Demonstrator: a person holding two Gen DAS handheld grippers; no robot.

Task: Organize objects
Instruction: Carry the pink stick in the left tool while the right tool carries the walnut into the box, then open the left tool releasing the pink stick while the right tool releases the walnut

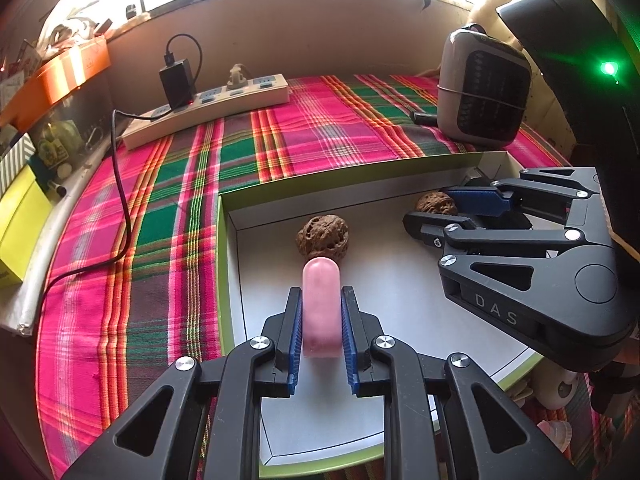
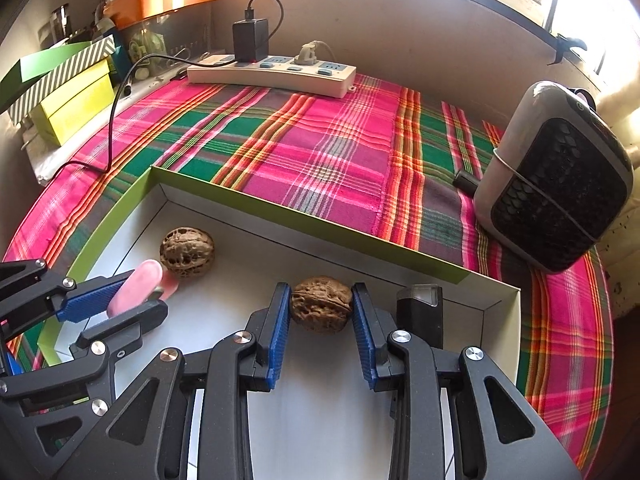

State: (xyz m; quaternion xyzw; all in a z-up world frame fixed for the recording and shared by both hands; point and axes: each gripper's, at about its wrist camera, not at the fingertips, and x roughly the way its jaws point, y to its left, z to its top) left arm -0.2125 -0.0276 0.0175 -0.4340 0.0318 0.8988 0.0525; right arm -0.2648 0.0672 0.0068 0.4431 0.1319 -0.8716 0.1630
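Worktop cover: a plaid cloth in pink, green and orange lies over the worktop.
Power strip: a white power strip lies on the far left part of the cloth, with a black adapter plugged in.
Tray: a shallow white tray with a green rim sits on the cloth near the cameras; both hand-held grippers reach into it.
Left hand-held gripper: jaws nearly pressed together, blue pads pinching a pink rounded block. The block's rounded end points away from the camera, just beside a loose walnut.
Loose walnut: rests on the tray floor near the far left corner, gripped by neither tool.
Right hand-held gripper: jaws narrowly spread, blue pads pressing both sides of a second walnut. This walnut sits at the tray floor, in the middle of the tray.
Black item: a small dark upright object with a clear top stands in the tray, just right of the right hand-held gripper.
Heater: a grey fan heater stands on the cloth at the far right, outside the tray.
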